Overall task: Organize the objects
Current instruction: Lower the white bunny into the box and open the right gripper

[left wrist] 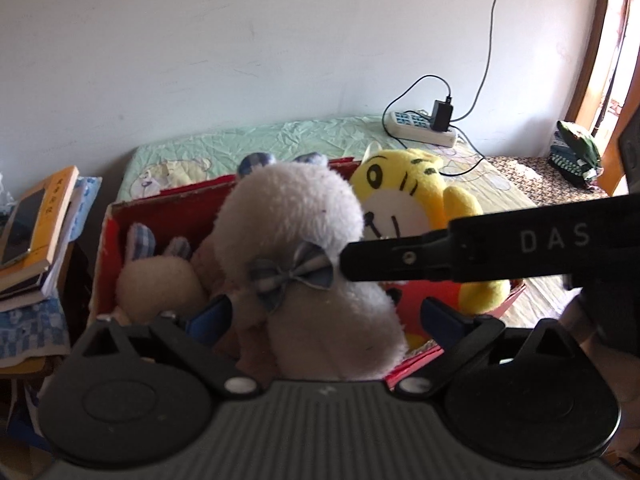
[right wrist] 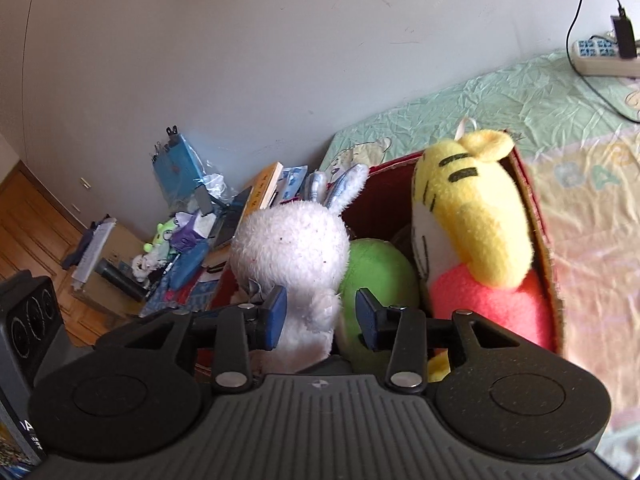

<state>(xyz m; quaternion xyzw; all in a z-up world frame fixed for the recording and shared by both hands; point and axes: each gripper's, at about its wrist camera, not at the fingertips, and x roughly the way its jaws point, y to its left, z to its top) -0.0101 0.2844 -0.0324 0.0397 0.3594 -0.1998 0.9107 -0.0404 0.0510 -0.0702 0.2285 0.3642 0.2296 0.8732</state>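
White rabbit (right wrist: 290, 248) upright in red box (right wrist: 538, 216) on bed, beside tiger (right wrist: 476, 208).

Soft, light, compressible; best pinched at the body. Right gripper (right wrist: 321, 316) apart around its flank; left gripper (left wrist: 326, 314) spread wide, holding nothing.

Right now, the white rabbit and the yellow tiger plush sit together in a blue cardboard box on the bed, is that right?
Not quite: the box is red, not blue, as the right wrist view shows. The white rabbit and the yellow tiger plush do sit in it together on the bed.
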